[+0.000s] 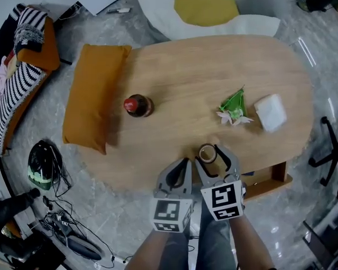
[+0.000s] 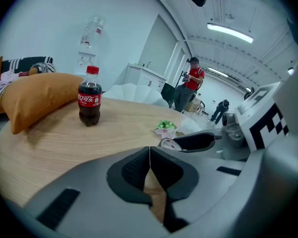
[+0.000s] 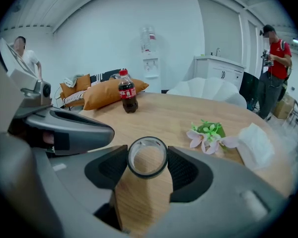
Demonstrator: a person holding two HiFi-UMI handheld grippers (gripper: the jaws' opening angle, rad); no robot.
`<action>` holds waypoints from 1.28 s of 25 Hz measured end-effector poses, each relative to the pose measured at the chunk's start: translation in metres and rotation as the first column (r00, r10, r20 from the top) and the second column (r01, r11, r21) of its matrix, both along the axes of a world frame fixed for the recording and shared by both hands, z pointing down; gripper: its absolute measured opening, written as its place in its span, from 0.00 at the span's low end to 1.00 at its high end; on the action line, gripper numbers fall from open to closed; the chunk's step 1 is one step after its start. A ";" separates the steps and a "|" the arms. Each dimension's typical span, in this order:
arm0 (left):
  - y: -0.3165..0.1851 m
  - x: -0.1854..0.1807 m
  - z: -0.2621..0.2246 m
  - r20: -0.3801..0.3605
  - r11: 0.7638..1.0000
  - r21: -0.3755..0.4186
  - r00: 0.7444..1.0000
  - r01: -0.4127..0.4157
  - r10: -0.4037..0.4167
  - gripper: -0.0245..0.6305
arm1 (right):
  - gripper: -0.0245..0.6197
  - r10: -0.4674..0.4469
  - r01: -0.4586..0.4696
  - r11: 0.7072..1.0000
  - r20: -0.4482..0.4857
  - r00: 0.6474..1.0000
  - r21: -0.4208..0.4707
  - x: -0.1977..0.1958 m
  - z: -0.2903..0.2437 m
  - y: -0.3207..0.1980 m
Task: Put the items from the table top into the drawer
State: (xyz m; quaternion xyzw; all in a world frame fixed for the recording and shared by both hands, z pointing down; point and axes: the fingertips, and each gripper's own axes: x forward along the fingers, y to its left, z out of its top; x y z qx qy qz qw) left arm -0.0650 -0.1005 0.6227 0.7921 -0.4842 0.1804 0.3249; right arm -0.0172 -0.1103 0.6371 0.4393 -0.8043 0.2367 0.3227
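My right gripper point(image 1: 209, 152) point(image 3: 147, 156) is shut on a roll of clear tape point(image 1: 202, 154) point(image 3: 129, 158), its pads pressing the ring's two sides just above the table's near edge. Beside it on the left, my left gripper point(image 1: 183, 162) point(image 2: 149, 150) is shut with nothing between its jaws. On the oval wooden table point(image 1: 186, 66) stand a small cola bottle point(image 1: 138, 106) point(image 2: 90, 97) point(image 3: 127, 92) at the left, a green and pink artificial flower point(image 1: 234, 108) point(image 3: 207, 133) and a white tissue pack point(image 1: 270, 112) point(image 3: 256, 142) at the right. The wooden drawer point(image 1: 268, 180) stands pulled out under the table's near right edge.
An orange cushion point(image 1: 93, 97) lies on the table's left end. A white and yellow beanbag point(image 1: 205, 7) sits behind the table. A helmet point(image 1: 44, 165) and cables lie on the floor at the left, an office chair base point(image 1: 332, 151) at the right. People stand in the background.
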 end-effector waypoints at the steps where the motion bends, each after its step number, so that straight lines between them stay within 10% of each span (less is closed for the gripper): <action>1: 0.000 0.000 -0.002 -0.001 1.000 0.000 1.000 0.005 -0.005 0.05 | 0.42 0.008 -0.008 1.000 -0.004 1.000 0.003 0.002 -0.002 0.002; 23: 0.040 0.057 -0.025 -0.048 0.935 0.045 0.934 -0.353 0.355 0.05 | 0.42 0.314 -0.314 0.949 0.007 0.949 -0.025 0.055 -0.040 0.061; 32: 0.063 0.079 -0.022 -0.080 0.938 0.019 0.934 -0.346 0.347 0.05 | 0.42 0.325 -0.325 0.944 -0.020 0.946 -0.060 0.084 -0.039 0.093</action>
